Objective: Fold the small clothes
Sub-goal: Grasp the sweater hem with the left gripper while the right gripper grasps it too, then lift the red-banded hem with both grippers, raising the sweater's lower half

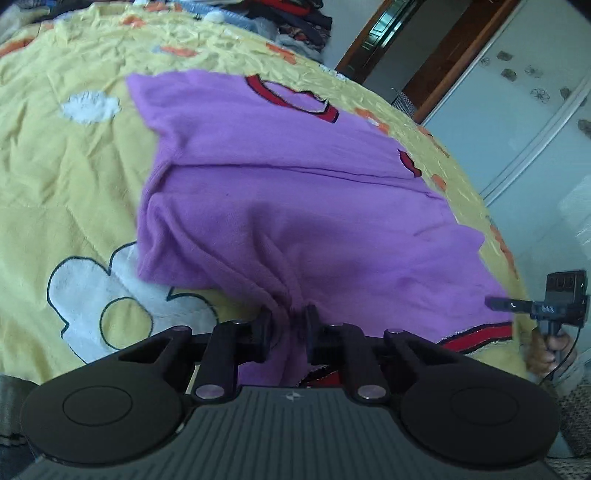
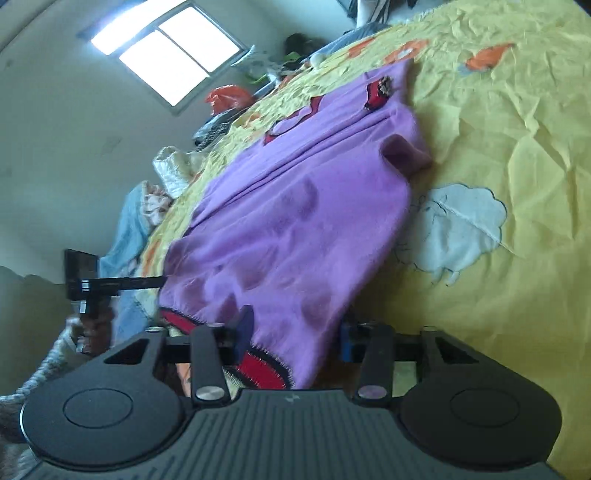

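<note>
A small purple top (image 1: pixel 288 192) with red-trimmed neck and cuffs lies on the yellow bedspread (image 1: pixel 74 177). My left gripper (image 1: pixel 289 325) is shut on a bunched bit of the purple top's near hem. In the right wrist view the same top (image 2: pixel 295 229) stretches away from me, and its hem with red trim hangs between the spread fingers of my right gripper (image 2: pixel 295 332), which is open. The right gripper also shows in the left wrist view (image 1: pixel 496 303), at the top's right hem corner; the left gripper shows in the right wrist view (image 2: pixel 159 282).
The bedspread (image 2: pixel 498 147) has white cloud and flower patches and orange prints. A pile of dark clothes (image 1: pixel 295 22) lies at the bed's far side. A wardrobe (image 1: pixel 517 110) and a door stand to the right. Bags and bedding (image 2: pixel 177 170) lie under a window.
</note>
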Tool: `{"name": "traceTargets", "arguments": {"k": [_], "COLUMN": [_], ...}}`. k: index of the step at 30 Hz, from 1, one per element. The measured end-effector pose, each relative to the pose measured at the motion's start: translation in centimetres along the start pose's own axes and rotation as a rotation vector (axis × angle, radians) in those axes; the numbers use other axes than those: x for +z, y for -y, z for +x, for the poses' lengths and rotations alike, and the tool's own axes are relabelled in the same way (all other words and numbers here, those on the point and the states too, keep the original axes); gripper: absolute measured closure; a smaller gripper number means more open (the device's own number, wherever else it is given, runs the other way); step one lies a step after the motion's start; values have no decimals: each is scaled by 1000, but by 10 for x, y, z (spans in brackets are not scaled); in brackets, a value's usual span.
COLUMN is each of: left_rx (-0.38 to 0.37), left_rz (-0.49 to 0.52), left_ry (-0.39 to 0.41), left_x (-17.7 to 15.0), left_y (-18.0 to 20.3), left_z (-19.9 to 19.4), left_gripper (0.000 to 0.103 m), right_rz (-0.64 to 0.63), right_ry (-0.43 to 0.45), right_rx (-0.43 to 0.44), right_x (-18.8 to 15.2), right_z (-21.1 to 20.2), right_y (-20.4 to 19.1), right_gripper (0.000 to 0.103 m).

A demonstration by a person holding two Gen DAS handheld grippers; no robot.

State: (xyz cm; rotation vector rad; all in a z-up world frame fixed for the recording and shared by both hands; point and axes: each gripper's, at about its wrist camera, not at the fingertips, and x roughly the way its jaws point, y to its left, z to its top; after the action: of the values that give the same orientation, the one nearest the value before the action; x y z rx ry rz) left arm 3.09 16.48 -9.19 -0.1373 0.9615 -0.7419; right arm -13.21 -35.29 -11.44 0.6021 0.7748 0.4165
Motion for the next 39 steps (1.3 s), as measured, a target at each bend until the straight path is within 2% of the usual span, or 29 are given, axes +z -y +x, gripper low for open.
{"name": "traceTargets", "arguments": {"k": [3, 5, 7, 10, 13, 15, 17, 20, 21, 23, 25, 26, 27, 28, 29, 30, 32, 33, 36, 38, 39], "left_rx": [-28, -80, -123, -180, -199, -201, -195, -178, -173, -178, -180, -186, -194, -209, -215, -219, -258, -268, -286, -316, -323], "left_rz": [-25, -72, -106, -152, -175, -198, -246, -291, -307, -323, -322, -315, -319, -316, -309, -309, -314, -311, -297, -295, -303], "left_ry": [65, 132, 189, 232, 228, 193, 146, 78, 68, 71, 81, 88, 93, 91, 93, 97, 99, 102, 106, 108, 117], "left_x": [-2, -2, -3, -11, -29, -51, -74, -106, -113, -123, -127, -129, -132, -134, -137, -139, -143, -145, -146, -147, -148], "left_y": [9, 14, 20, 28, 35, 34, 25, 12, 9, 2, -1, -2, -3, -4, -4, -5, -6, -5, -6, -6, -7], "left_z": [-16, -36, -55, -73, -77, -69, -54, -29, -23, -15, -10, -8, -5, -2, 1, 3, 10, 13, 20, 25, 28], "left_gripper": [89, 98, 98, 98, 98, 98, 98, 99, 99, 98, 97, 92, 89, 83, 77, 74, 60, 60, 57, 45, 43], "right_rz": [-5, -28, -60, -97, -98, -106, -59, -1, 27, 53, 44, 50, 44, 34, 29, 27, 37, 39, 35, 34, 39], "right_ry": [76, 141, 189, 234, 267, 281, 276, 204, 213, 214, 197, 174, 152, 138, 128, 112, 102, 94, 95, 100, 100], "right_rx": [10, 57, 91, 111, 105, 42, -4, -79, -89, -112, -77, -70, -90, -117, -107, -68, -6, 12, 11, 30, 33], "right_x": [4, 11, 20, 29, 25, 14, 0, -20, -25, -26, -25, -26, -27, -28, -31, -34, -44, -47, -53, -56, -57], "right_z": [-10, -30, -53, -91, -127, -145, -155, -144, -142, -134, -126, -123, -119, -116, -115, -114, -116, -116, -117, -116, -114], "right_y": [-9, -21, -35, -48, -47, -40, -20, 10, 17, 24, 27, 32, 33, 34, 35, 36, 34, 33, 29, 29, 29], "right_gripper": [99, 99, 100, 100, 100, 100, 100, 99, 99, 92, 85, 73, 66, 50, 46, 45, 45, 45, 44, 44, 44]}}
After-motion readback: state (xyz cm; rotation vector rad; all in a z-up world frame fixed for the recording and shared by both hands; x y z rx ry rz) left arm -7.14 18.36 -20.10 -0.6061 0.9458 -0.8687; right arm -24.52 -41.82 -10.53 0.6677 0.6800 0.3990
